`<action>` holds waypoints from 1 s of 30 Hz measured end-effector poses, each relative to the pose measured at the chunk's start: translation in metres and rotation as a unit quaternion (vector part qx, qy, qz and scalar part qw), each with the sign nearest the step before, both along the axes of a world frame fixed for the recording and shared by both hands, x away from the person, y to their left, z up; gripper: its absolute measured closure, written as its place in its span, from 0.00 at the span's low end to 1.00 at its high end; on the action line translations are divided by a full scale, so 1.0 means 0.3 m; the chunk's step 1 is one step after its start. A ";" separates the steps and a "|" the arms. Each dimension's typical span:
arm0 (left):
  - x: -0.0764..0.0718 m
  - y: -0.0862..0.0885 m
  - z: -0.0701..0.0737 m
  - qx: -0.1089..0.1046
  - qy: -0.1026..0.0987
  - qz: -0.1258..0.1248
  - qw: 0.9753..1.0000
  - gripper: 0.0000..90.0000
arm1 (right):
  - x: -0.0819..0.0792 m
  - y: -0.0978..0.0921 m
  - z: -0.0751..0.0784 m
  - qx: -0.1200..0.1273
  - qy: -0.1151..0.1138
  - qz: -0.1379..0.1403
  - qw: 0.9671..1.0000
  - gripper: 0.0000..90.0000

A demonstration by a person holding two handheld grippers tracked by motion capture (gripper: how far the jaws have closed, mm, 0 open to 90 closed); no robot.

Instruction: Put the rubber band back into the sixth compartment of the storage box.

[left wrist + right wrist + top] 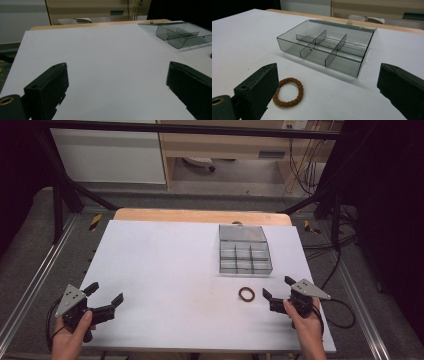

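A: While both hands sit at the near edge, right gripper (278,289) has jaws wide apart, holding nothing; brown bead ring (246,294) lies flat on the white table (165,260), just left of it.

B: Left gripper (106,293)?

A: Jaws apart too; well apart from ring; compartment box (244,251) beyond ring.

The high view looks forward and down on the whole white bench (165,270) from above its near edge. Each tool camera sits low, close to the surface, looking across it; all three views share the divided box (244,250) (183,33) (329,47).
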State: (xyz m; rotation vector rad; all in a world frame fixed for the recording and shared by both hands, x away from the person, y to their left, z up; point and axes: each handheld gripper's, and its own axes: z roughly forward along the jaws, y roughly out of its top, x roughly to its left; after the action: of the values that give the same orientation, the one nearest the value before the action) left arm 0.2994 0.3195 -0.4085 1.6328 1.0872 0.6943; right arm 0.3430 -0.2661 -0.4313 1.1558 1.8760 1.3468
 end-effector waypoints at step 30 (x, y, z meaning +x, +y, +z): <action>0.005 -0.007 -0.007 0.007 0.010 -0.004 1.000 0.04 | 0.035 0.132 0.061 -0.036 0.033 -0.011 0.999 0.05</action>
State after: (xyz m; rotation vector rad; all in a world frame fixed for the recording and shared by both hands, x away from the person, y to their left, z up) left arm 0.3009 0.3174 -0.4105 1.6582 1.0917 0.6815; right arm 0.3534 -0.2264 -0.4129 1.1946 1.9360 1.2312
